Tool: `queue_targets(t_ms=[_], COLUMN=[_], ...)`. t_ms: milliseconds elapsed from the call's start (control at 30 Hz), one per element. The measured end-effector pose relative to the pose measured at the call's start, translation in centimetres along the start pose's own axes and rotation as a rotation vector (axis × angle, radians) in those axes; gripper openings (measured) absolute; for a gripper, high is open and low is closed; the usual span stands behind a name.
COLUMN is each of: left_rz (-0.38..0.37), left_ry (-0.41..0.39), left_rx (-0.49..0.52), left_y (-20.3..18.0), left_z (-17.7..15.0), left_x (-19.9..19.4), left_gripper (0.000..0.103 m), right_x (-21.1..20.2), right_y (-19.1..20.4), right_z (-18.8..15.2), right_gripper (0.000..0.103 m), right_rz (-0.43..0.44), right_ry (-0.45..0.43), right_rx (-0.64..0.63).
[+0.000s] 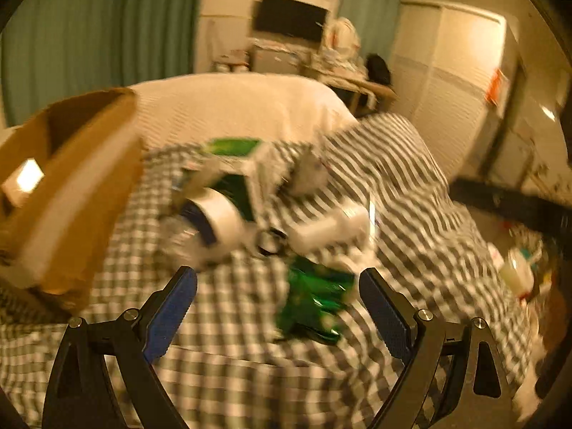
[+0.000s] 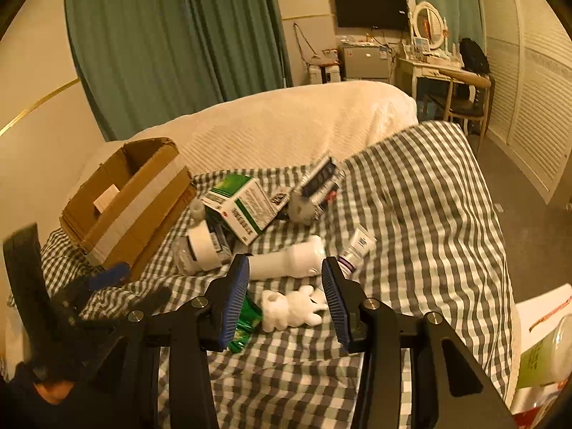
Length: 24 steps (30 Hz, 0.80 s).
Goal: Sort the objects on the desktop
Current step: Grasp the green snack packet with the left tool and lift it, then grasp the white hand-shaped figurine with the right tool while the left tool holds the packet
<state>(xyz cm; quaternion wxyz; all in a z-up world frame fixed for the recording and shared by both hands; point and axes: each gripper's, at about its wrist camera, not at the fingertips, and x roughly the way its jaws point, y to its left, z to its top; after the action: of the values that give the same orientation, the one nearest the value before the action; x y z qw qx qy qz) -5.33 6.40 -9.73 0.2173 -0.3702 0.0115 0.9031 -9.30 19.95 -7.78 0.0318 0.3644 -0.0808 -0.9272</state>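
Note:
A pile of small objects lies on a checked cloth (image 2: 411,196). My right gripper (image 2: 286,279) is open above a white plush toy (image 2: 289,307), with a white bottle (image 2: 289,259) just beyond its tips. A green packet (image 2: 246,321) lies by its left finger and shows blurred in the left wrist view (image 1: 314,300). My left gripper (image 1: 279,286) is open and empty, with the green packet between its fingers; it also shows blurred at the lower left of the right wrist view (image 2: 107,279). A white tape roll (image 2: 203,246), a green-and-white box (image 2: 243,203) and a tube (image 2: 357,246) lie further back.
An open cardboard box (image 2: 125,207) stands at the left on the cloth. A white bedcover (image 2: 286,121) lies behind. A white bag with a pale bottle (image 2: 543,354) sits at the lower right. A desk and chair (image 2: 461,82) stand at the far right.

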Motion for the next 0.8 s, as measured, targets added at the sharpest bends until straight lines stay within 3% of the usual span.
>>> queue_targets(t_ms=[300, 333, 400, 433, 533, 633, 800], left_rz=[-0.037, -0.038, -0.049, -0.048, -0.092, -0.098, -0.066], left_ry=[0.146, 0.167, 0.221, 0.231, 0.205, 0.184, 0.108], left_rx=[0.050, 0.049, 0.046, 0.047, 0.038, 0.034, 0.007], left_y=[-2.4, -2.3, -2.0, -1.9, -1.6, -1.0, 0.8], left_z=[-1.6, -1.8, -2.3, -2.5, -2.5, -2.3, -1.3], left_x=[6.4, 7.2, 8.5, 8.8, 8.1, 7.2, 4.9], left_gripper=[0.092, 0.089, 0.055, 0.054, 0.043, 0.041, 0.039], right_x=[2.7, 3.1, 3.8, 4.0, 5.0, 5.9, 7.4], right_y=[-2.2, -2.3, -2.3, -2.3, -1.9, -1.2, 0.1], right_z=[-1.4, -1.6, -1.9, -2.0, -2.4, -2.6, -3.0], right_gripper=[0.042, 0.042, 0.042, 0.042, 0.043, 0.048, 0.049], right_rz=[-0.012, -0.013, -0.014, -0.014, -0.017, -0.013, -0.005], right_ry=[0.062, 0.071, 0.089, 0.096, 0.120, 0.140, 0.184], right_rx=[0.031, 0.030, 0.026, 0.023, 0.007, -0.007, -0.039])
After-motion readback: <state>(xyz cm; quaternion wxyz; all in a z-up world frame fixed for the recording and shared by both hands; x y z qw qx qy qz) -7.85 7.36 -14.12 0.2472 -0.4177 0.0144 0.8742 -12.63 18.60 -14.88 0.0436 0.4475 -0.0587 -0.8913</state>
